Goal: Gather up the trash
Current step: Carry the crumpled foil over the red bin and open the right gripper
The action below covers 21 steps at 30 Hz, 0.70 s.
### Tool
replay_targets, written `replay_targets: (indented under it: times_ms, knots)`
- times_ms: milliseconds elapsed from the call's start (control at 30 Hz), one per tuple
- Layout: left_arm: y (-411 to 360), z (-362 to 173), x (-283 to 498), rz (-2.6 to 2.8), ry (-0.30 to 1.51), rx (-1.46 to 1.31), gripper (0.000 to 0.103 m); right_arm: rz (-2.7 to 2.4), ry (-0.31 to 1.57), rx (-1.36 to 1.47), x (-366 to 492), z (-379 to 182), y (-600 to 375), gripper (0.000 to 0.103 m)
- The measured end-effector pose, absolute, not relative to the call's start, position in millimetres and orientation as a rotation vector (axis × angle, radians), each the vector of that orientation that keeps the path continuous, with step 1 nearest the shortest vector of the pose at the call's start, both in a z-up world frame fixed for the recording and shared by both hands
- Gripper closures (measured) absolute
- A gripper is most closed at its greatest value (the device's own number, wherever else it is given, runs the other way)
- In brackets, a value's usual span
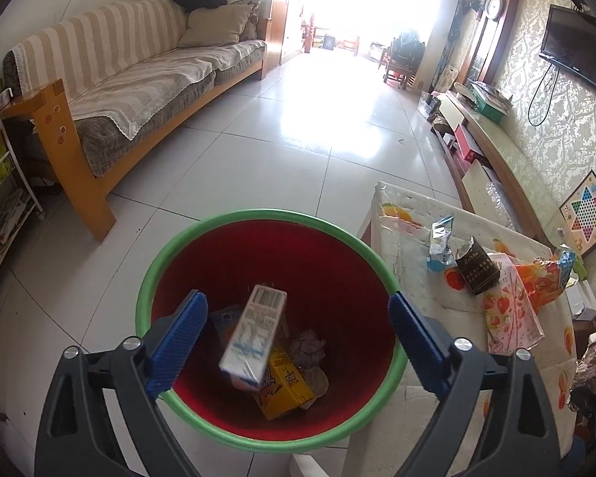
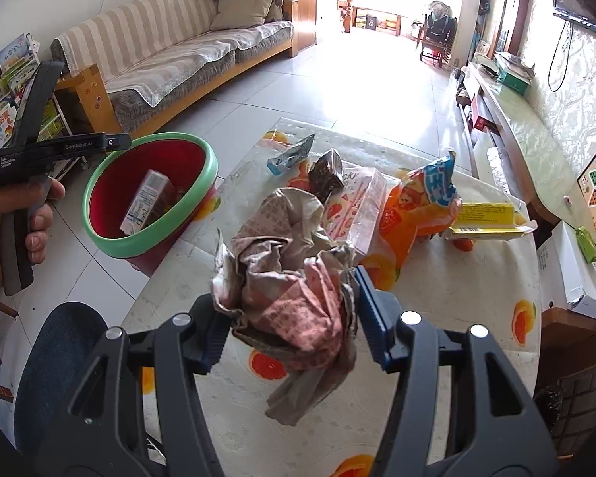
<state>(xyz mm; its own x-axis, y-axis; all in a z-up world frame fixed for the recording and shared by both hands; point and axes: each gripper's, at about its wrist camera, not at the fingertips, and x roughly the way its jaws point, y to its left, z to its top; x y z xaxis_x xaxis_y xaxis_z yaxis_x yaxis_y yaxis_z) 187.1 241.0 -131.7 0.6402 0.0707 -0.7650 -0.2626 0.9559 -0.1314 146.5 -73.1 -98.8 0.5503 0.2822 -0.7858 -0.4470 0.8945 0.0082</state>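
White carton [image 1: 254,338] tilted lengthwise in bin [image 1: 171,254], left gripper [image 1: 298,338] released, right gripper [image 2: 288,318] grasping crumpled paper [image 2: 290,290]

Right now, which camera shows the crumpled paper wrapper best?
The right wrist view: the crumpled paper wrapper fills the centre, gripped in the right claw. The left wrist view catches only a sliver at its right edge.

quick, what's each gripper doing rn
left gripper: open over the bin, white carton dropping in.
right gripper: shut on crumpled paper wrapper.
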Motion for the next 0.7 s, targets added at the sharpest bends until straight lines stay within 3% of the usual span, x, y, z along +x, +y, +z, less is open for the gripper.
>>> replay_targets:
  times_ms: [433, 700]
  knots:
    - [303, -119, 123, 0.294, 0.806, -0.303, 0.008, 0.591, 0.824, -0.232, 192, -87, 56, 0.047]
    - [348, -124, 72, 0.381, 0.807, -0.353, 0.008, 0.652, 0.857, -0.322, 212, -119, 142, 0.045]
